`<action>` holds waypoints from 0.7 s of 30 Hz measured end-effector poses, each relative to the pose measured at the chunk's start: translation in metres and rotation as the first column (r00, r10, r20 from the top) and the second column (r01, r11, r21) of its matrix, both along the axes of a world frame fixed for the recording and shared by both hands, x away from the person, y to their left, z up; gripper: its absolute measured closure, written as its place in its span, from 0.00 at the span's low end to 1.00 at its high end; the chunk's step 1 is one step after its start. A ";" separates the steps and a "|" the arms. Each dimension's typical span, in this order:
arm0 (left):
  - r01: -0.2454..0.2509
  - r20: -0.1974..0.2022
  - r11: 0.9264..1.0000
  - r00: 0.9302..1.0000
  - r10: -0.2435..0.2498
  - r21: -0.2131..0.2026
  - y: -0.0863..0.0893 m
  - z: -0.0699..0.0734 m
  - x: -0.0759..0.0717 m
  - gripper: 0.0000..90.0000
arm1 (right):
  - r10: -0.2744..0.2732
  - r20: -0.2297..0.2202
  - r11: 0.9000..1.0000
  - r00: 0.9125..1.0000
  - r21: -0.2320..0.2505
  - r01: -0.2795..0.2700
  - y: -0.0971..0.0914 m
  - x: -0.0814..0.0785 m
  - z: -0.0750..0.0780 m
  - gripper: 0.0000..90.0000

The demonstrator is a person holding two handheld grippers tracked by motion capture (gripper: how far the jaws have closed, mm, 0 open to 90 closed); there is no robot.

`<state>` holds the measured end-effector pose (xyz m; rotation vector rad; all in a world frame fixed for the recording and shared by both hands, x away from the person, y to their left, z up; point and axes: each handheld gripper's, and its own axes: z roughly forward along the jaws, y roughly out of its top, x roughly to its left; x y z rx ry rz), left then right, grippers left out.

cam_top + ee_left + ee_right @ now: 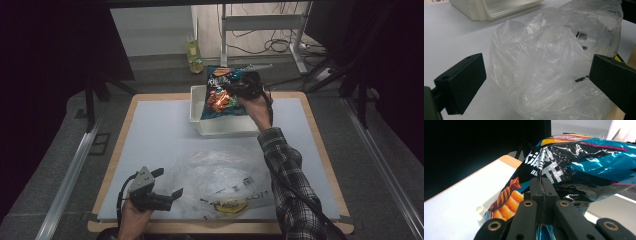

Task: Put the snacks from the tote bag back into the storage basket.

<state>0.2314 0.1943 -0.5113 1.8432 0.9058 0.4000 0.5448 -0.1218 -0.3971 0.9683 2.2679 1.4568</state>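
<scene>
High view: the right gripper (pixel 243 86) pinches one snack bag (pixel 222 95) by its edge, hanging lengthwise over one white bin (pixel 196 107) at the table's (pixel 155 135) far side. Left gripper (pixel 167 185), near edge, points at one clear plastic bag (pixel 220 182).

Left gripper view: fingers (pixel 461 82) wide apart, plastic bag just ahead, untouched.

Right gripper view: fingers (pixel 536 188) clamped on the bag's edge, bin below.
</scene>
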 end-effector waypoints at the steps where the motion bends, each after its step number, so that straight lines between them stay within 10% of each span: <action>1: 0.002 0.000 1.000 1.000 -0.002 -0.001 0.000 0.000 0.000 0.01 | 0.001 0.000 1.000 1.000 -0.002 -0.001 0.001 0.001 0.000 0.99; 21: 0.001 -0.001 1.000 1.000 -0.001 0.006 0.000 -0.001 0.000 0.01 | 0.027 0.018 0.999 0.999 -0.042 -0.026 0.030 0.021 -0.007 0.99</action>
